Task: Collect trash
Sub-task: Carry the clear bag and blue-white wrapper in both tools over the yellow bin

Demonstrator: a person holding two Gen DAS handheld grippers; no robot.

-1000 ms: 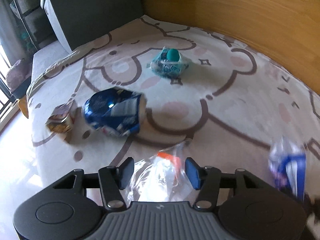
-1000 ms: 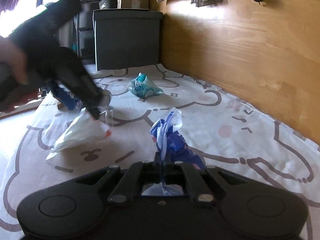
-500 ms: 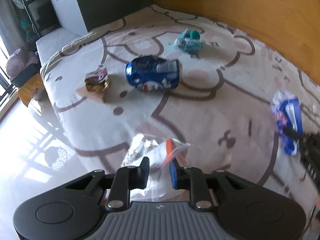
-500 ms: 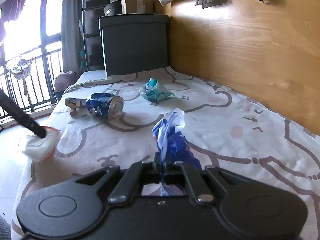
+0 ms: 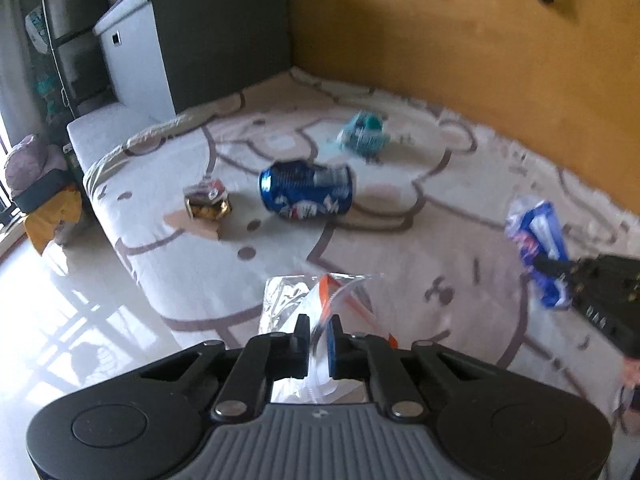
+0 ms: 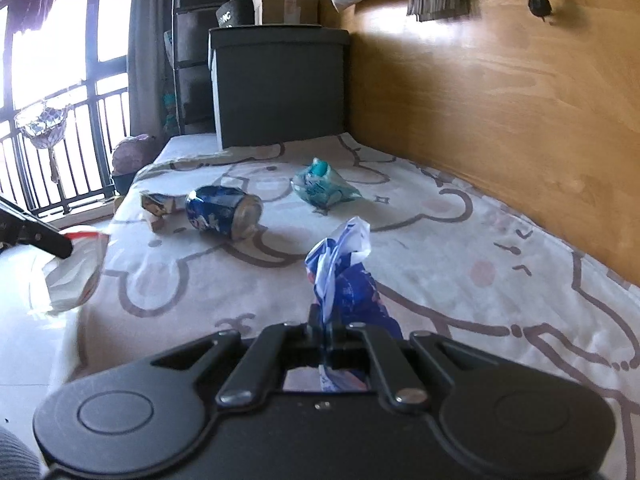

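Note:
My left gripper (image 5: 319, 326) is shut on a clear plastic bag with an orange strip (image 5: 320, 300) and holds it above the bed's left edge; the bag also shows in the right wrist view (image 6: 74, 270). My right gripper (image 6: 326, 320) is shut on a crumpled blue and white wrapper (image 6: 344, 276), also seen in the left wrist view (image 5: 538, 236). On the patterned bedsheet (image 5: 400, 240) lie a dented blue can (image 5: 306, 190), a teal wrapper (image 5: 362, 136) and a small gold and brown wrapper (image 5: 208, 200).
A wooden wall (image 6: 500, 80) runs along the bed's right side. A dark storage box (image 6: 278, 88) stands at the bed's far end, with drawers (image 6: 192, 40) behind. The floor (image 5: 60, 320) lies to the left, with a balcony railing (image 6: 52, 160) beyond.
My left gripper closed on the clear plastic bag and lifted it back and left off the bed. My right gripper kept hold of the blue wrapper.

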